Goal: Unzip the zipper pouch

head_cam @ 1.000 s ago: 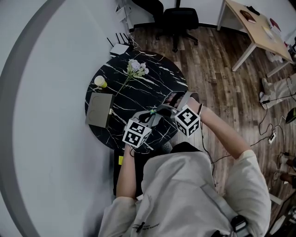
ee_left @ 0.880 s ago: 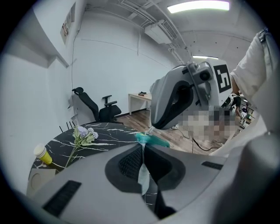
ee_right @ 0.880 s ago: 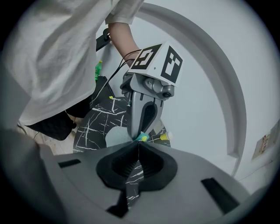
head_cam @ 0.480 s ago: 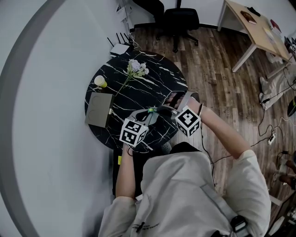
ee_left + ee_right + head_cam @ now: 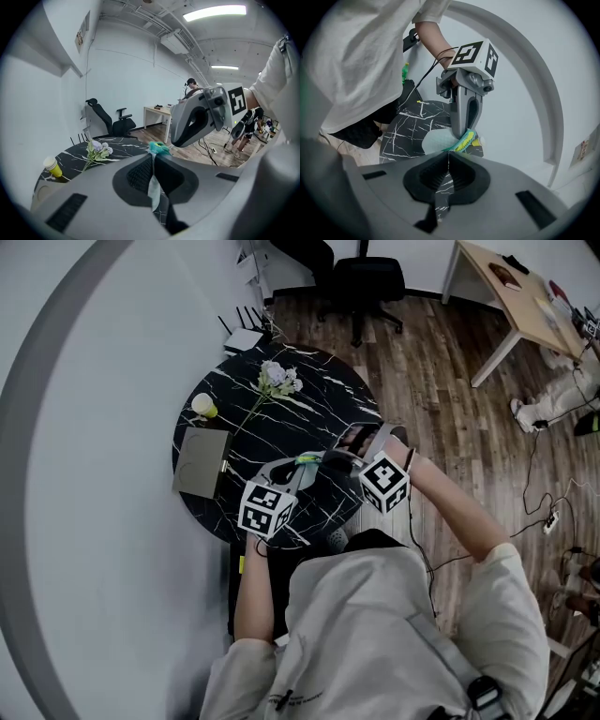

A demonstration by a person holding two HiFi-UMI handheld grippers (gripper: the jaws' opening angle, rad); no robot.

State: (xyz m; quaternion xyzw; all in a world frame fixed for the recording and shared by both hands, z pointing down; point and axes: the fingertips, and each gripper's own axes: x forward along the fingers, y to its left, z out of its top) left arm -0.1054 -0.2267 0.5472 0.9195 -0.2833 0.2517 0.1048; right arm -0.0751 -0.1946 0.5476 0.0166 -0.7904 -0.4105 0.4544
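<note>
Currently the left gripper is clamped on the pale fabric of the zipper pouch. The right gripper is pinched tight at its teal zipper edge, probably on the pull. The pouch hangs between them over the marble table. Best approach: hold the left anchor firm, pull right straight along the zipper, fabric taut, no twist.

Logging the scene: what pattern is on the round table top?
Black table top with white marble-like veins, clearest in the head view.
</note>
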